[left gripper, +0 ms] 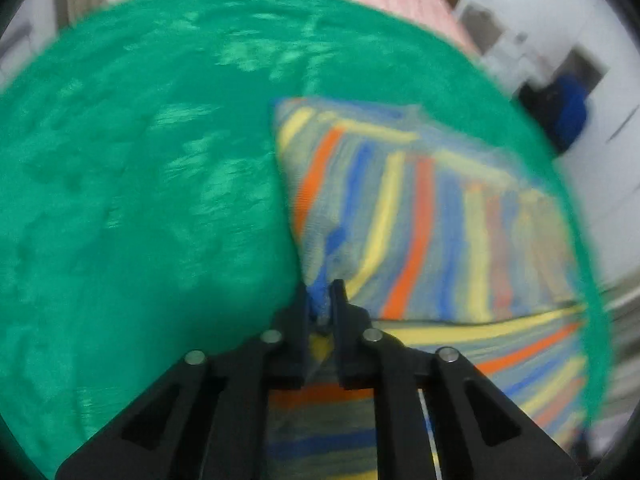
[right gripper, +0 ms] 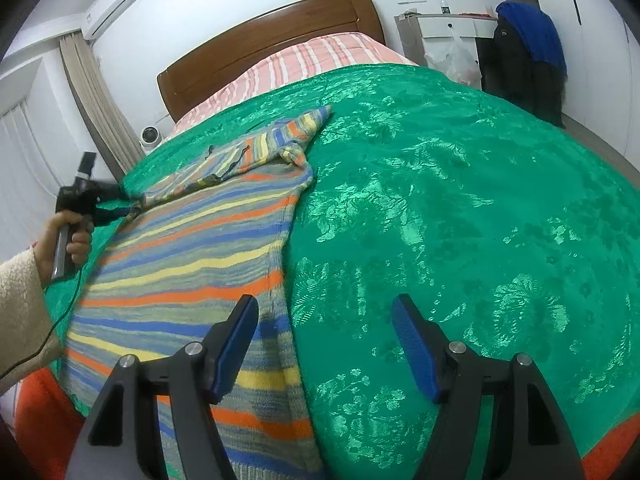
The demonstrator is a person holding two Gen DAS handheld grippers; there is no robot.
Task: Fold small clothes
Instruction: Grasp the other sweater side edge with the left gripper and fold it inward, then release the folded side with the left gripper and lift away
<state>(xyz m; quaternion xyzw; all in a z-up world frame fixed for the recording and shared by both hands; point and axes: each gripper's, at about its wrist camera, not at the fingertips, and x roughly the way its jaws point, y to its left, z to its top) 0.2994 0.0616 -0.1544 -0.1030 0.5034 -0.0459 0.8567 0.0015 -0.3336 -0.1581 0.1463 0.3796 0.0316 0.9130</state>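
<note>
Green bedspread [right gripper: 440, 220], left tool [left gripper: 322, 300] pinching striped sweater [right gripper: 192, 248], right tool [right gripper: 324, 312] wide open.

The knitted garment [right gripper: 192, 256] carries stripes of orange, yellow, blue and grey-green. The bedspread [right gripper: 460, 220] under it is bright green with a shiny floral pattern. The sheet [right gripper: 304, 60] beyond is pink with white stripes, the headboard [right gripper: 272, 36] brown wood. The right gripper [right gripper: 324, 320] has blue pads on black fingers.
</note>
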